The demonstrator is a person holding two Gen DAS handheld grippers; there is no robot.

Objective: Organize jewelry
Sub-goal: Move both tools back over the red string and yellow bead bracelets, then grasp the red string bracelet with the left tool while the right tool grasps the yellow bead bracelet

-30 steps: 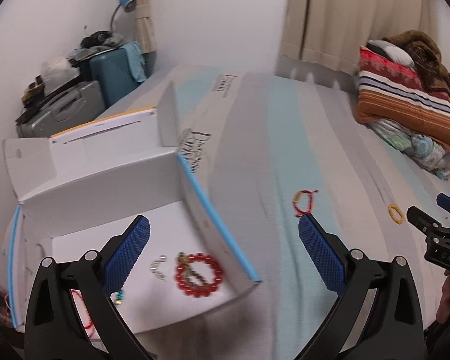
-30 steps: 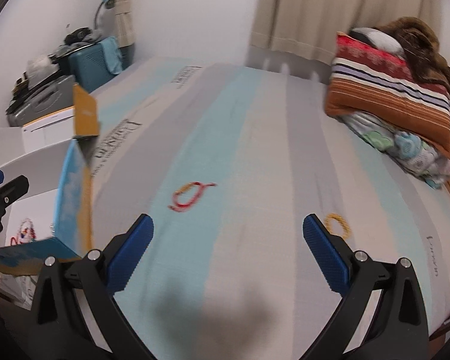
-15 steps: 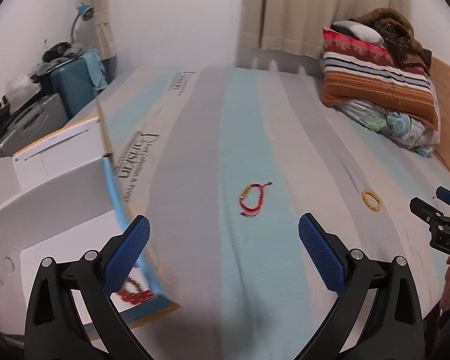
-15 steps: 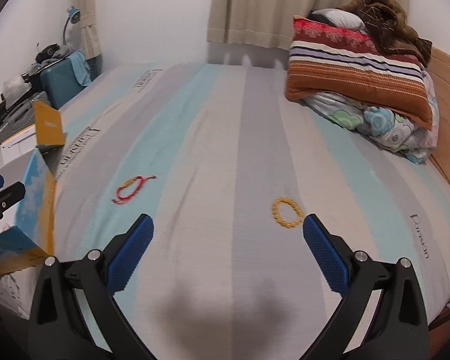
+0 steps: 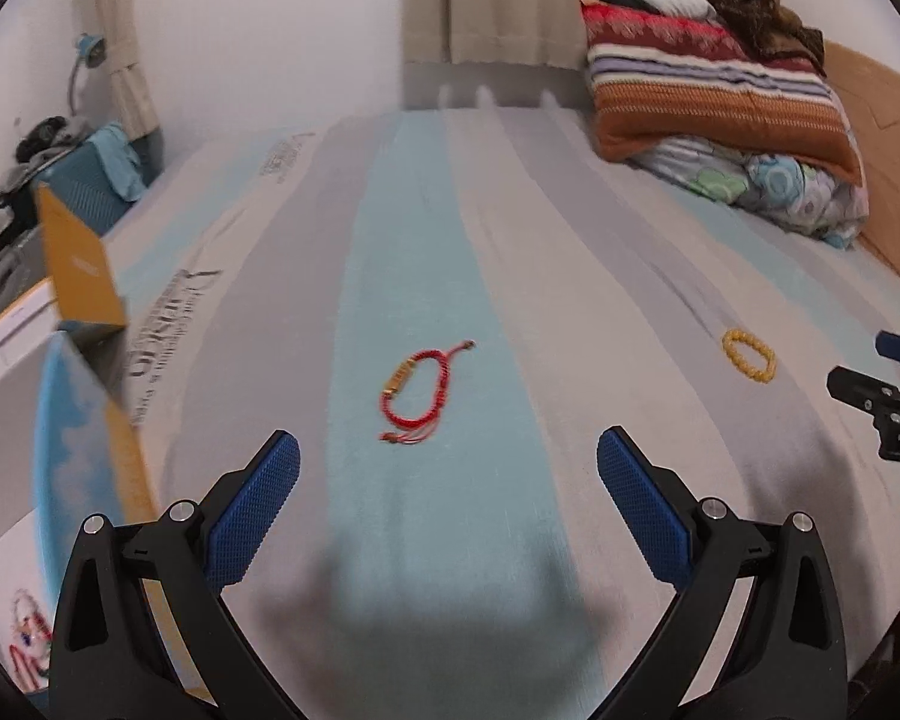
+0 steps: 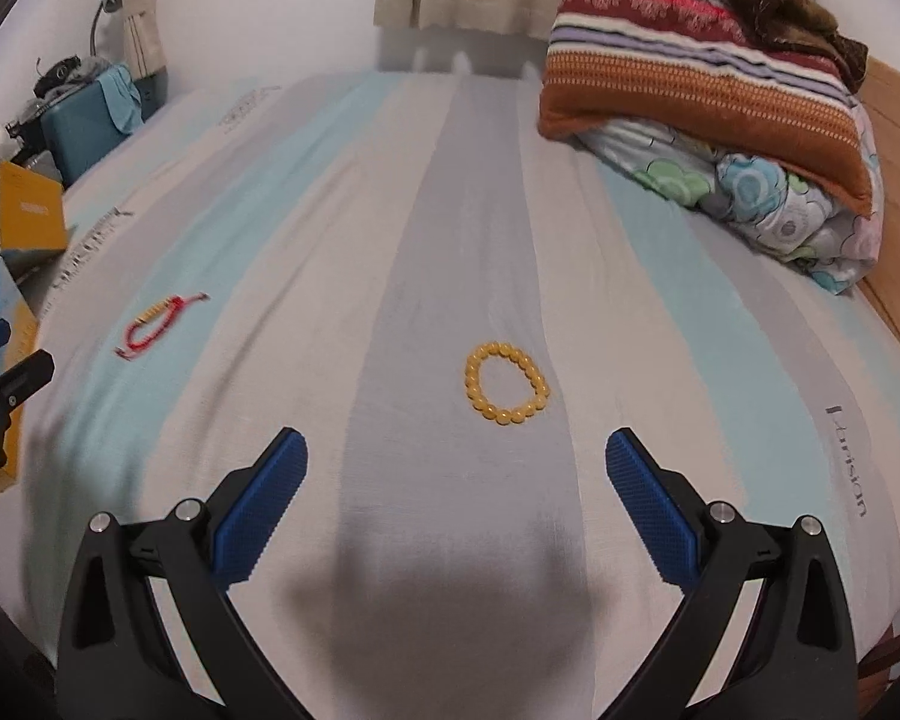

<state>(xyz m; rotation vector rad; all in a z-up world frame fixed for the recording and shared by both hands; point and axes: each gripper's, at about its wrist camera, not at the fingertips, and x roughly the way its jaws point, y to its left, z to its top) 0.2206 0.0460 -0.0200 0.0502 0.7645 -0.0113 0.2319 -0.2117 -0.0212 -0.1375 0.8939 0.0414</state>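
**Approach Alignment: Two Bracelets on Bed**

The left gripper [image 5: 448, 483] is wide open and empty; the red cord bracelet [image 5: 417, 387] lies just ahead, long axis running near-to-far. The right gripper [image 6: 456, 483] is likewise wide open and empty, with the yellow bead bracelet [image 6: 506, 383] ahead. The bed [image 6: 450, 210] around both is bare. The box [image 5: 69, 420] stands left.

Red cord bracelet [image 5: 421, 391], yellow bead bracelet [image 6: 506, 383], pale blue-and-grey striped bedsheet [image 6: 390, 192], blue claw pads [image 5: 252, 516]

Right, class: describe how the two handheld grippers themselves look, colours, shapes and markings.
Both the left gripper and right gripper have black angular frames with silver screws. Their fingers carry flat blue pads with a fine grid texture. No cables or sleeves show.
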